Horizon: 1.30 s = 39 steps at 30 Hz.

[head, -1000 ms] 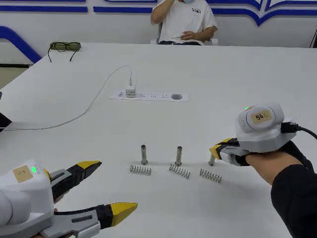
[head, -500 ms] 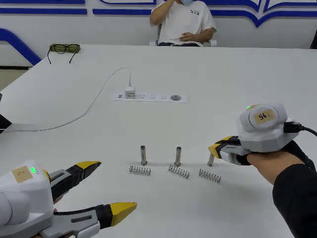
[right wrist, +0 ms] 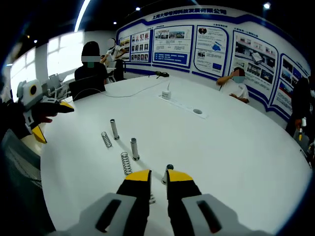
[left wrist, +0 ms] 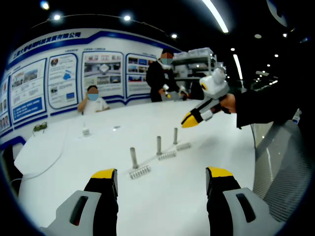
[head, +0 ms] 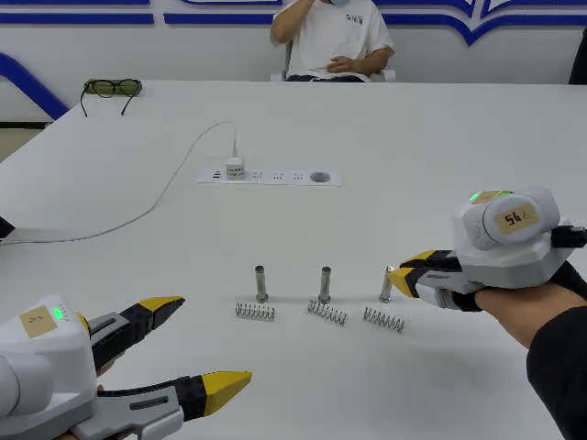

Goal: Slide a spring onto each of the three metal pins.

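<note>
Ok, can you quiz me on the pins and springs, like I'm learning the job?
1. How many springs lie flat on the table, not yet on a pin?
2. True or false: the left gripper has its jaws wide apart and holds nothing.
3. In the head view, which pin is the right gripper closest to? A the left one, B the middle one, C the right one.
Key: 1 three; 2 true; 3 C.

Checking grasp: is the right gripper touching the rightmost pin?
Cannot tell: the right gripper view puts the rightmost pin at the tips of the right gripper, with no plain gap or contact.
</note>
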Each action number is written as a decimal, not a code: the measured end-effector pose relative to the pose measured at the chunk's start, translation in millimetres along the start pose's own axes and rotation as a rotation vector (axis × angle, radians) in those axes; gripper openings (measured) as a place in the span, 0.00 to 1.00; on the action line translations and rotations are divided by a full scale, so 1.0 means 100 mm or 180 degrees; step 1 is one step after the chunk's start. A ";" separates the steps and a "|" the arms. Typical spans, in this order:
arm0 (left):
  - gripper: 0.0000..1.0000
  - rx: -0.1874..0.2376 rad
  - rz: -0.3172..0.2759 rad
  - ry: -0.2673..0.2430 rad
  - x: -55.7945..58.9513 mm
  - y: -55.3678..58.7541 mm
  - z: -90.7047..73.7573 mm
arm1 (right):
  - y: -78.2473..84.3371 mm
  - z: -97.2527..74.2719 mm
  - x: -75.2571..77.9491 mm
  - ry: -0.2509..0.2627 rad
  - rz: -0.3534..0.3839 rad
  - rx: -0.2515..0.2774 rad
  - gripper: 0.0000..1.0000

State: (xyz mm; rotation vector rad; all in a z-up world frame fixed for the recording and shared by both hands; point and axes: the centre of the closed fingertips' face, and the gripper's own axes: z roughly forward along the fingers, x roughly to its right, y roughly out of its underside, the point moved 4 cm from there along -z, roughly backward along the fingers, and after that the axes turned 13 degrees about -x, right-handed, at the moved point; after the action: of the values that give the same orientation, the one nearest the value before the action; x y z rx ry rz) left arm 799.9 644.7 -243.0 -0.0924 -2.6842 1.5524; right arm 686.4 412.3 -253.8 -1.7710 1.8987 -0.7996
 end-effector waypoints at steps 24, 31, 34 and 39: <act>0.74 -0.0038 -0.0017 -0.0004 -0.01 0.03 0.00 | 0.14 0.39 -0.23 -0.0409 -0.0493 -0.0497 0.13; 0.74 -0.0063 -0.0023 -0.0001 -0.01 0.06 0.00 | 0.13 0.48 -0.24 -0.0487 -0.0644 -0.0643 0.13; 0.74 -0.0069 -0.0025 -0.0001 -0.01 0.06 0.00 | 0.13 0.52 -0.25 -0.0515 -0.0727 -0.0718 0.13; 0.74 -0.0072 -0.0034 -0.0001 -0.01 0.07 0.00 | 0.15 0.57 -0.24 -0.0539 -0.0800 -0.0808 0.13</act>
State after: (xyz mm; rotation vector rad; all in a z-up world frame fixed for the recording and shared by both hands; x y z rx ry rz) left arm 801.3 648.2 -249.5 -0.0784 -2.6983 1.5197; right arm 715.0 429.7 -307.9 -2.1887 1.7511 -0.4853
